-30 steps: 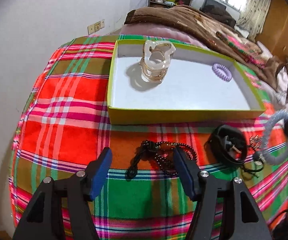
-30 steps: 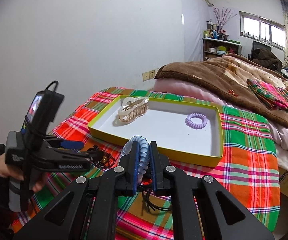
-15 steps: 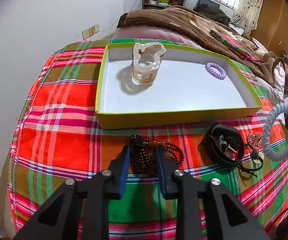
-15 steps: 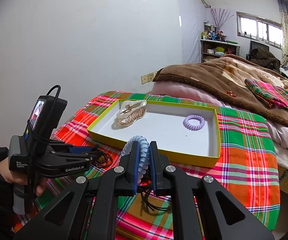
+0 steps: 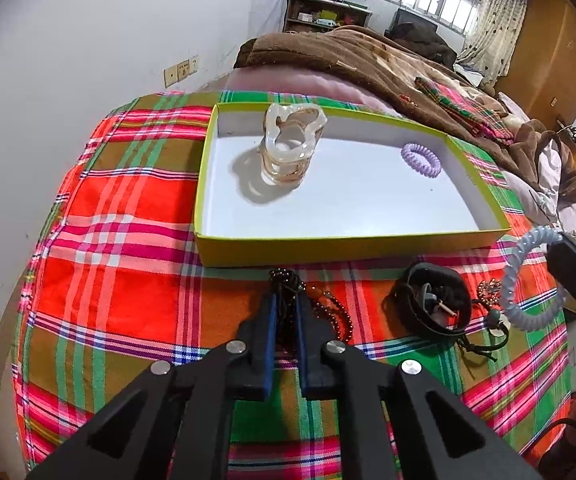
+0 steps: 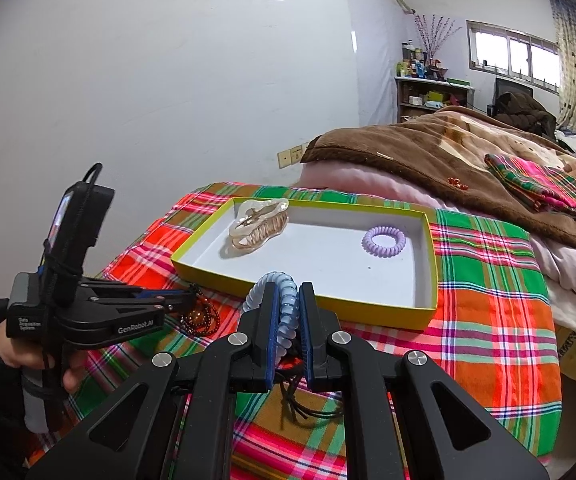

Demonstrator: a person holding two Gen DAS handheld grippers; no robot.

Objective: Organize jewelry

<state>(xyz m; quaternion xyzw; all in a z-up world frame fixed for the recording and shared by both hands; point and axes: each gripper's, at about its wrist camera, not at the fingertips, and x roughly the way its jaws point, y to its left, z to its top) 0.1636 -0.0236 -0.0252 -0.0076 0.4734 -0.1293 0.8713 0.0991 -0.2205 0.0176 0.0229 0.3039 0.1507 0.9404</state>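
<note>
Left wrist view. Left gripper (image 5: pixel 286 312) closed to a narrow gap on the dark bead necklace (image 5: pixel 288 292), low over the plaid cloth (image 5: pixel 128 240) just near of the tray (image 5: pixel 327 246). Bead strands trailing right of the blue pads (image 5: pixel 272 320) onto the cloth. Tray yellow-walled, white inside, holding a pale hair claw (image 5: pixel 289 144) at far left and a purple coil tie (image 5: pixel 421 159) at far right, well apart. Right of the necklace, on the cloth: a black strap (image 5: pixel 427 304) coiled in a loop, with a small ornament (image 5: pixel 489 290) and thin black cords just beside it. At far right edge, a pale blue coil tie (image 5: pixel 527 276) raised clear of the cloth, pinched by the right gripper (image 5: pixel 559 256), only partly in frame.

Right wrist view. Right gripper (image 6: pixel 287 312) closed on the blue coil tie (image 6: pixel 278 296), loop standing upright between the pads (image 6: pixel 268 320), above the cloth (image 6: pixel 487 320) and near of the tray's (image 6: pixel 327 304) near wall. Thin black cords (image 6: pixel 307 404) lying on the cloth below the fingers. In the tray, claw (image 6: pixel 258 226) at far left, purple tie (image 6: pixel 383 241) at right. At left, left gripper (image 6: pixel 192 300) seen side-on with the person's hand (image 6: pixel 28 360) on its grip, tips down at the necklace (image 6: pixel 200 318) by the tray's near left corner.
</note>
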